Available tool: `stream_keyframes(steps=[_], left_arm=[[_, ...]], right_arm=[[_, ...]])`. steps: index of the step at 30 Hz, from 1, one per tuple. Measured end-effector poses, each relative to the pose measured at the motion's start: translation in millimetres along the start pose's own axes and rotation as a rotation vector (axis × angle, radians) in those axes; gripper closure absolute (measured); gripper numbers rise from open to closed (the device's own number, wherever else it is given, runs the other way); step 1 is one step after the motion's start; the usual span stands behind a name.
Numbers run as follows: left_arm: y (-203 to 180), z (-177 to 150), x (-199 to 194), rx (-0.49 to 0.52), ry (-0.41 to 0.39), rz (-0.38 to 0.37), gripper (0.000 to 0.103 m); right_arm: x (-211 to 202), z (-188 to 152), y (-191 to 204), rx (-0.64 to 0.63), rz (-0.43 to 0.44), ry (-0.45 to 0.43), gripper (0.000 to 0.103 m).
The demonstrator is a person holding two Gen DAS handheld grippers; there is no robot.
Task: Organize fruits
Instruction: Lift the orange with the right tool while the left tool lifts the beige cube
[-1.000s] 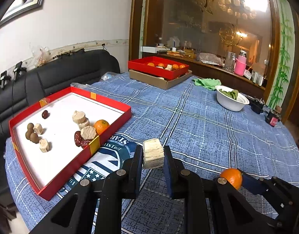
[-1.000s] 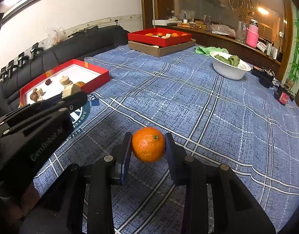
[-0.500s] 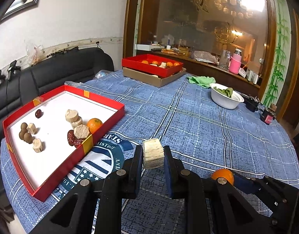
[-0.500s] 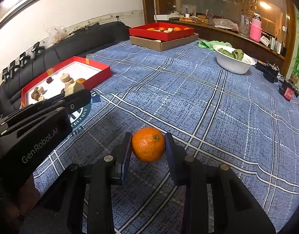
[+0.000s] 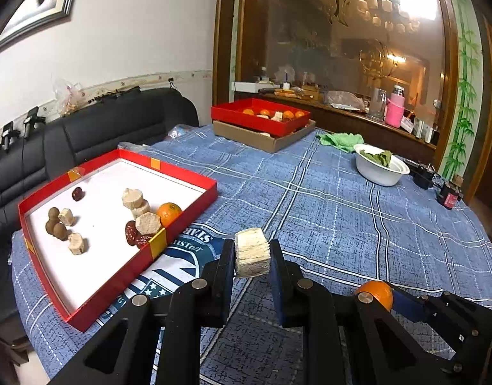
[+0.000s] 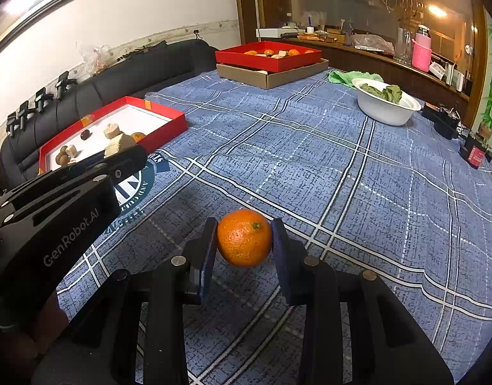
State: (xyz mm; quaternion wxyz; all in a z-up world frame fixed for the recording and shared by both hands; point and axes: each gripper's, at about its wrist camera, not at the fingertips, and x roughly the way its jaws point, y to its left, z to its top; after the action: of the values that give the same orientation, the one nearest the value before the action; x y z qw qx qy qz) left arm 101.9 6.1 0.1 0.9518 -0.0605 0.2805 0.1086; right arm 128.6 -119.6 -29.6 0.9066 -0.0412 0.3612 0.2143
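The left gripper [image 5: 253, 253] is clenched on a pale, fibrous cut chunk of fruit [image 5: 252, 252], pinched across its two flat sides so that the rough, layered face points forward; squeezing the flat faces probably gives the pads the broadest bearing and keeps the piece from twisting. It hangs clear above the blue plaid cloth of the worktop [image 5: 342, 211], just beside the near corner of the shallow red cardboard tray with a white floor [image 5: 188, 205]. That tray already holds similar pale chunks, a small orange, dark red dates and a few brown round fruits (longans, perhaps, though they are too small to be sure), which suggests it is the collecting place. The right gripper [image 6: 244, 243] is grasping a round orange mandarin [image 6: 244, 242] across its widest part, stem end up and slightly toward the camera, lifted off the cloth; a grip at the equator is the sensible one for a ball that would otherwise squirt out. Both loads look to be in carry, neither yet over the tray. A second red tray of fruit [image 5: 262, 117] sits on a brown cardboard box [image 5: 262, 139] at the far edge, well apart, and a white bowl of green leaves [image 5: 381, 168] stands to the right.
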Motion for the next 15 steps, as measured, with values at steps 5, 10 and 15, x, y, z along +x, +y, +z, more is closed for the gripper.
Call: stream_keyframes(steps=[5,10,15], left_arm=[[-1.0,-0.1,-3.1,0.004,-0.016,0.014,0.083],[0.4,-0.1,-3.9,0.000,-0.021,0.017,0.083],[-0.4,-0.3,-4.4,0.001,-0.021,0.016,0.083]], right_arm=[[-0.9,0.1,1.3,-0.008,-0.006,-0.003,0.071],[-1.0,0.2,0.2,-0.006,-0.006,-0.003,0.071],[-1.0,0.2,0.2,-0.006,-0.006,-0.003,0.071]])
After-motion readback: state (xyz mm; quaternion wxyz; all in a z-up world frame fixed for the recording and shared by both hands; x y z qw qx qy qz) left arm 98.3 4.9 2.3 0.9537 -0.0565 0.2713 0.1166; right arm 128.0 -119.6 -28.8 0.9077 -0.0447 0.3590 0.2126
